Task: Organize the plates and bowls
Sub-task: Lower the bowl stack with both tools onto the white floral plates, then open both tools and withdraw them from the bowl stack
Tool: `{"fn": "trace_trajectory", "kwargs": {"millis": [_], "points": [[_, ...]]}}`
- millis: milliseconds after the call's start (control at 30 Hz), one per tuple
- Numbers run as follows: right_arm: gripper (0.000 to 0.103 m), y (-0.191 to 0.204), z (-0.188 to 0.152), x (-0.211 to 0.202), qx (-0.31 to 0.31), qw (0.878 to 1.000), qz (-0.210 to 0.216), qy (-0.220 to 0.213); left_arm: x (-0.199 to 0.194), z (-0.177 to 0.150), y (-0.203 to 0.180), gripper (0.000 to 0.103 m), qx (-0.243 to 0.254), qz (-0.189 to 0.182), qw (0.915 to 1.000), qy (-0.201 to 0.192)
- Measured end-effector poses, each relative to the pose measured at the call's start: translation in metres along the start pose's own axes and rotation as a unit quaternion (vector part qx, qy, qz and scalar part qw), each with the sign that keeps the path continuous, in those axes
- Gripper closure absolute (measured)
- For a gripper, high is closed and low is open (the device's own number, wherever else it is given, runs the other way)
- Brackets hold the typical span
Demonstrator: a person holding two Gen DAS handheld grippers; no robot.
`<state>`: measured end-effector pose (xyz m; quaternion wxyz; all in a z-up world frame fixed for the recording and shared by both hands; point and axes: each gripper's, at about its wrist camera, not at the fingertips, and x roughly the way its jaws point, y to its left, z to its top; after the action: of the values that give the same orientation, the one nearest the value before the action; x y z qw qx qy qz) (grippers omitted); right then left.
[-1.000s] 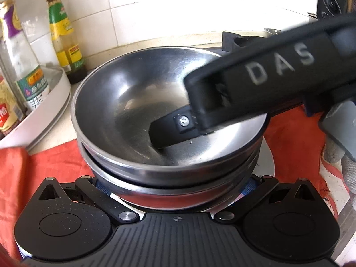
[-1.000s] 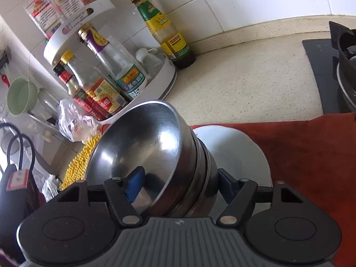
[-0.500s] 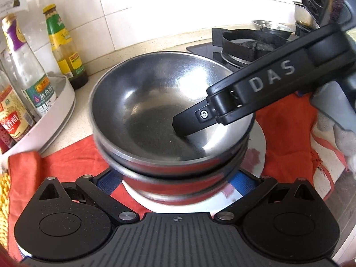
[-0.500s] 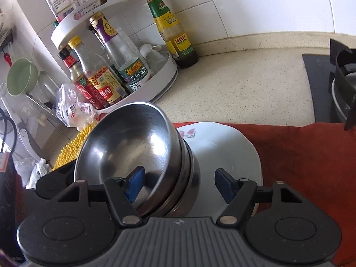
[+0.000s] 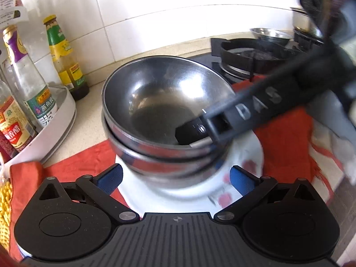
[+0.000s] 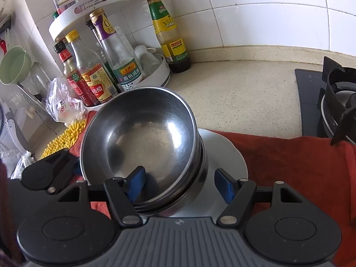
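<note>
White kitchen tiles shine behind. Shiny steel bowls (image 6: 142,142) sit stacked on a white plate (image 6: 224,155). Right tongs (image 6: 180,183), marked "DAS", straddle their rim loosely; left tongs (image 5: 175,176) gape wide.

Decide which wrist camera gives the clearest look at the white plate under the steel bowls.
The right wrist view: the white plate is sharp, its rim curving out beyond the stacked steel bowls onto the red cloth. The left wrist view shows the plate too, with red markings, but blurred.
</note>
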<state>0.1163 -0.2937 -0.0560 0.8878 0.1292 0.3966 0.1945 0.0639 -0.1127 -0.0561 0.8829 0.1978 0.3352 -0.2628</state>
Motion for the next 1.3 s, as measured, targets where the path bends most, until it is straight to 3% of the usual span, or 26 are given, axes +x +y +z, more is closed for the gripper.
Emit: {"fn": "trace_trajectory", "kwargs": {"millis": [100, 333, 800, 1033, 1300], "points": [[0.035, 0.003, -0.001, -0.001, 0.002, 1.0, 0.002, 0.003, -0.007, -0.005, 0.0, 0.0, -0.001, 0.005, 1.0, 0.002], [0.035, 0.007, 0.002, -0.01, 0.002, 1.0, -0.002, -0.002, -0.022, -0.012, 0.016, 0.0, -0.056, -0.005, 0.9984, 0.009], [0.035, 0.011, 0.012, -0.041, 0.029, 0.999, 0.006, -0.018, -0.056, -0.011, 0.035, 0.0, -0.1, 0.016, 0.9946, -0.018], [0.035, 0.023, -0.011, -0.07, 0.022, 1.0, -0.015, -0.013, -0.074, -0.013, 0.048, 0.0, -0.17, 0.027, 0.9845, -0.034], [0.034, 0.034, -0.037, -0.083, 0.026, 0.999, -0.039, -0.017, -0.083, -0.02, 0.043, 0.0, -0.209, 0.064, 0.9755, -0.025]]}}
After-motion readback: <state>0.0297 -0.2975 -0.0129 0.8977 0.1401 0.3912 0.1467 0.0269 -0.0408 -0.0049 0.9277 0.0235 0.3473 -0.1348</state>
